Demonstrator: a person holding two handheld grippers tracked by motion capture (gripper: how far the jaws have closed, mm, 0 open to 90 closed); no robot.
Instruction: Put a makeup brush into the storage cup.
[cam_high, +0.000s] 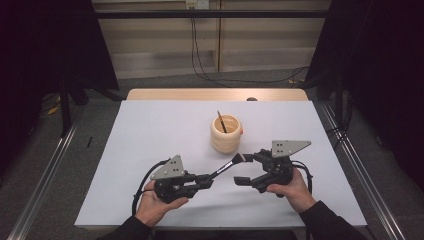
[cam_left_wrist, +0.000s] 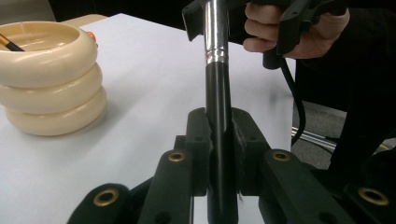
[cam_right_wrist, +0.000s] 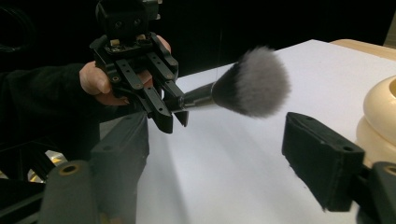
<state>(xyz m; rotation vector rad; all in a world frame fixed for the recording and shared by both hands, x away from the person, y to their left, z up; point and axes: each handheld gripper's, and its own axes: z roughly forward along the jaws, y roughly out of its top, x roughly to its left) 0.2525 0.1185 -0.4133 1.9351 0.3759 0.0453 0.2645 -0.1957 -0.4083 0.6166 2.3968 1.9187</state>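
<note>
brush handed across, left jaws clamped on its handle

the left gripper (cam_left_wrist: 219, 135) has its jaws clenched on the black handle of a makeup brush (cam_high: 226, 165), pads pressed against both sides of the shaft. the brush runs up and away from those jaws, its silver ferrule (cam_left_wrist: 215, 37) past them and its fluffy grey head (cam_right_wrist: 259, 81) reaching in between the jaws of the right gripper (cam_high: 241, 169). those right jaws stand apart on either side of the bristles, released, with no pad touching the brush. each gripper sits in a hand, and both hover low over the near half of the white tabletop (cam_high: 150, 135), the left one toward the near left corner and the right one toward the near right corner, tips facing each other. the brush hangs off the surface between them, about midway along the near edge. just behind it, nearer the centre, stands a cream ribbed holder (cam_high: 226, 134) with a thin dark pencil (cam_high: 221, 121) leaning inside.
</note>
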